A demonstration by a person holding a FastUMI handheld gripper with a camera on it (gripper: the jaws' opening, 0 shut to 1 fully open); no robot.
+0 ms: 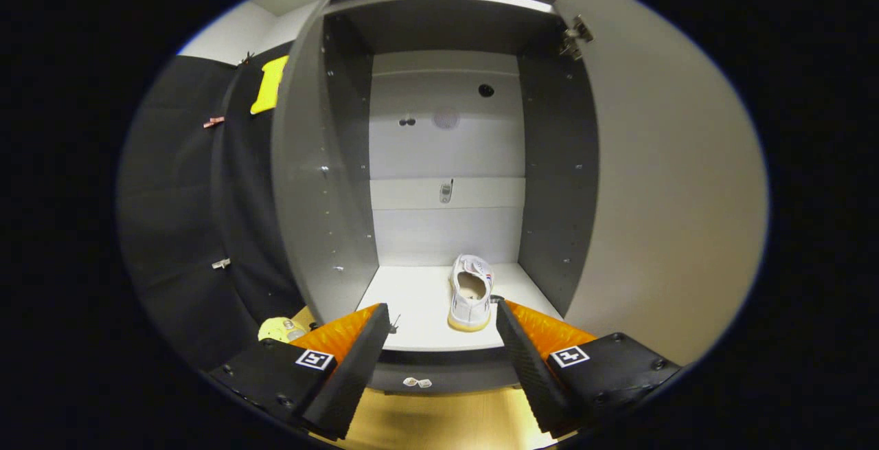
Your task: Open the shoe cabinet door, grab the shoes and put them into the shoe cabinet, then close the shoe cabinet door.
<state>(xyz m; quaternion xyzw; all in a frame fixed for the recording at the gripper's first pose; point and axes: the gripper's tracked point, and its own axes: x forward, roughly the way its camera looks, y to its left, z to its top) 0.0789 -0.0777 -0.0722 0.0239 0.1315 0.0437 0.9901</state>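
While tool point(443, 316) gapes, canvas shoe point(470, 292) on smooth shelf point(412, 312).

— What can't you make out from my gripper point(443, 316)?
— My right finger point(532, 361) covers the near right corner of the cabinet point(439, 161) floor. The small fitting point(446, 192) on the back panel is too tiny to identify.
— And low on the left?
— A yellowish thing point(280, 330), half hidden behind my left finger; I can't tell what.

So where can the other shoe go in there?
Bare cabinet floor lies between the white sneaker and the cabinet's left wall. The narrower strip toward the right wall is tighter. The open gripper holds nothing.
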